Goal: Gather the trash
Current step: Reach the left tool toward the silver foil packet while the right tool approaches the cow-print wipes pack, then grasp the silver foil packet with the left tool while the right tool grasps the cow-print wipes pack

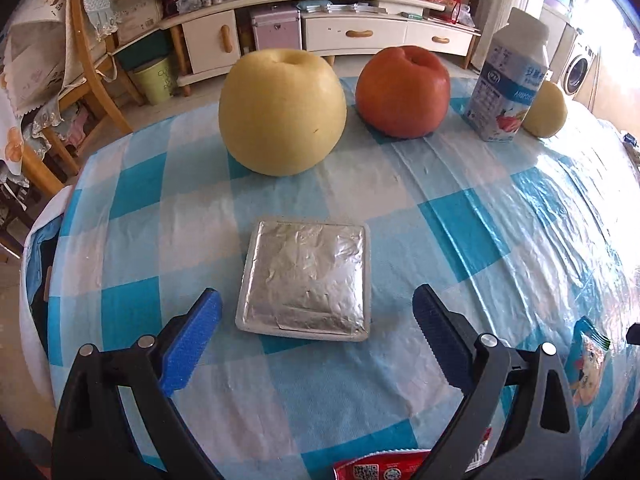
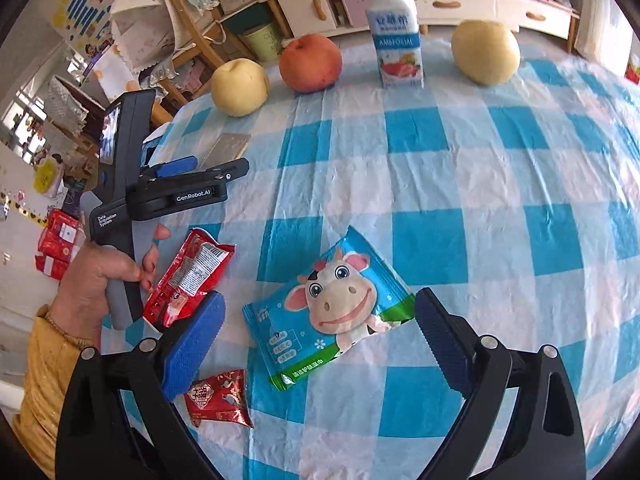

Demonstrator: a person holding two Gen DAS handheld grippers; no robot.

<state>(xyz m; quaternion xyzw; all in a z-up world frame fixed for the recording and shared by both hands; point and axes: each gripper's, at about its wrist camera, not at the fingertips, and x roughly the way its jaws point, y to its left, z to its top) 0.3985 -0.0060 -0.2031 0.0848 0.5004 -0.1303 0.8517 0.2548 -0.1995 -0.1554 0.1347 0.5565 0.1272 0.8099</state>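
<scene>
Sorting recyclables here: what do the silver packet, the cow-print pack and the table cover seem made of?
Silver packet: likely foil laminate, shiny, finely creased. Cow-print pack: apparently glossy printed plastic film with crimped ends. Table cover: looks like thin plastic sheet, wrinkled and glaring.

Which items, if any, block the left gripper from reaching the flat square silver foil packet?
Probably none. The left gripper is open, and the flat square silver foil packet lies between its fingers on the blue checked tablecloth, nothing lying in between.
</scene>
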